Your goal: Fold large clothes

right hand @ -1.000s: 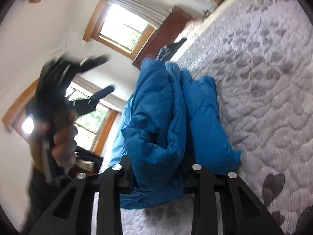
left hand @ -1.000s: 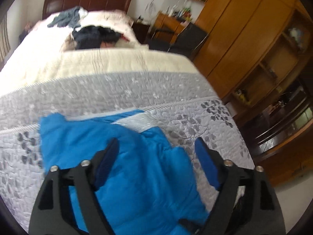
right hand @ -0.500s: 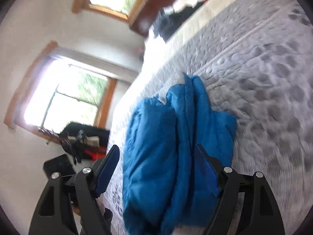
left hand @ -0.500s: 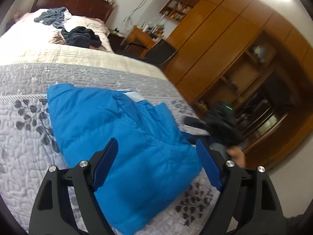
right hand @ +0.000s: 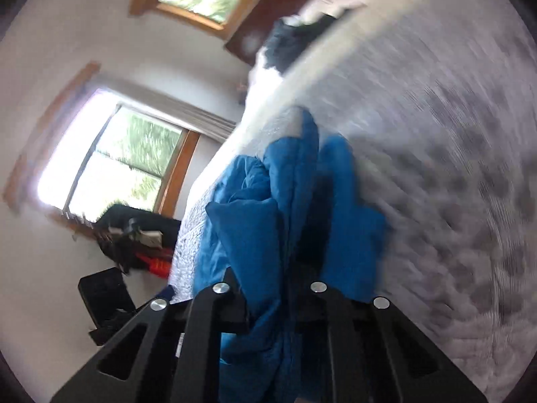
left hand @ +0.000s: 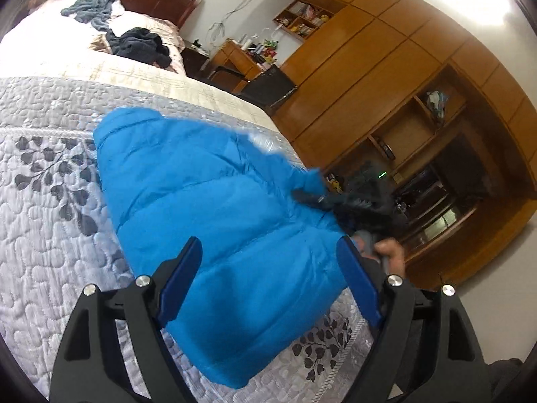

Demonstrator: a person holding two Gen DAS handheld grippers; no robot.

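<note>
Left gripper point(left hand: 268, 252) agape; right gripper point(right hand: 278, 288) pinching jacket point(left hand: 214, 208).

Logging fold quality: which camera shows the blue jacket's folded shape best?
The left wrist view: the blue jacket lies sharp and nearly whole on the quilt. The right wrist view is motion-blurred, showing bunched layers edge-on.

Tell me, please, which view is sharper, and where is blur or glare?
Left wrist view: mostly sharp, blue jacket clear, only the right gripper smeared. Right wrist view: heavy motion blur on the quilt; the window is blown out.
</note>
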